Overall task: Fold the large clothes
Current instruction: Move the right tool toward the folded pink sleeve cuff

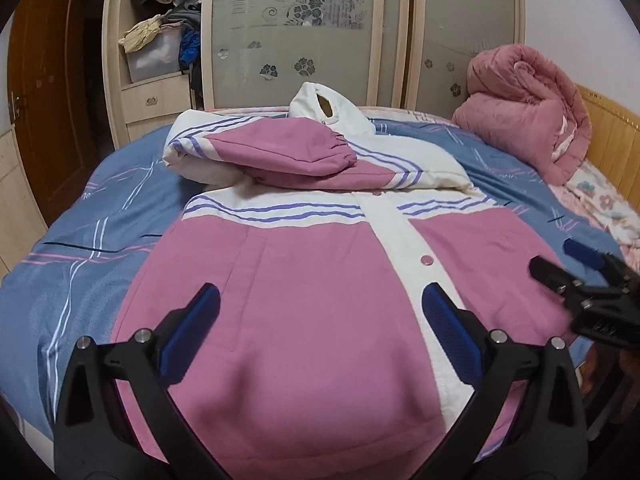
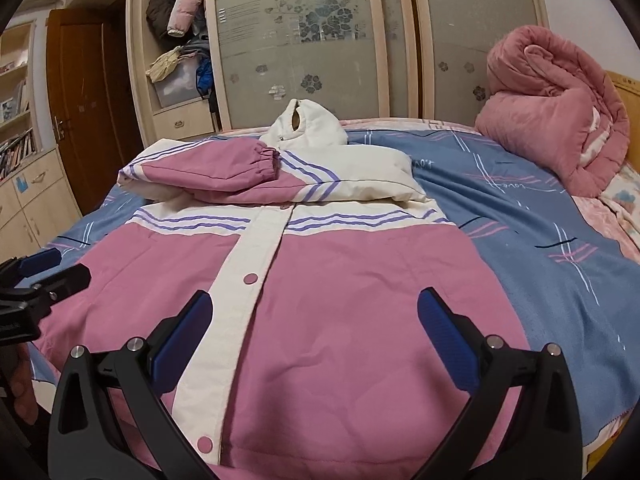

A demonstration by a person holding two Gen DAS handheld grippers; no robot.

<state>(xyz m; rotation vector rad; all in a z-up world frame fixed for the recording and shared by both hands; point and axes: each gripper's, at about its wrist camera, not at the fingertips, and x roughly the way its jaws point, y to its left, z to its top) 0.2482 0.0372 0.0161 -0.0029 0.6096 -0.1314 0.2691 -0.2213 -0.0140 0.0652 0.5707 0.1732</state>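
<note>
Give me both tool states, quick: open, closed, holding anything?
Left tool: open, holding nothing, hovering over the jacket.
Right tool: open, holding nothing, also above the jacket.

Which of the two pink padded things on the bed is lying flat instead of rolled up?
The pink-and-white snap-front jacket under both grippers; the plain pink quilt is bundled by the headboard.

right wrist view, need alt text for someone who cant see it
A pink and white jacket lies front up on a blue bedspread, sleeves folded across its chest. The open right tool hovers over its hem, and the left tool shows at left.
</note>
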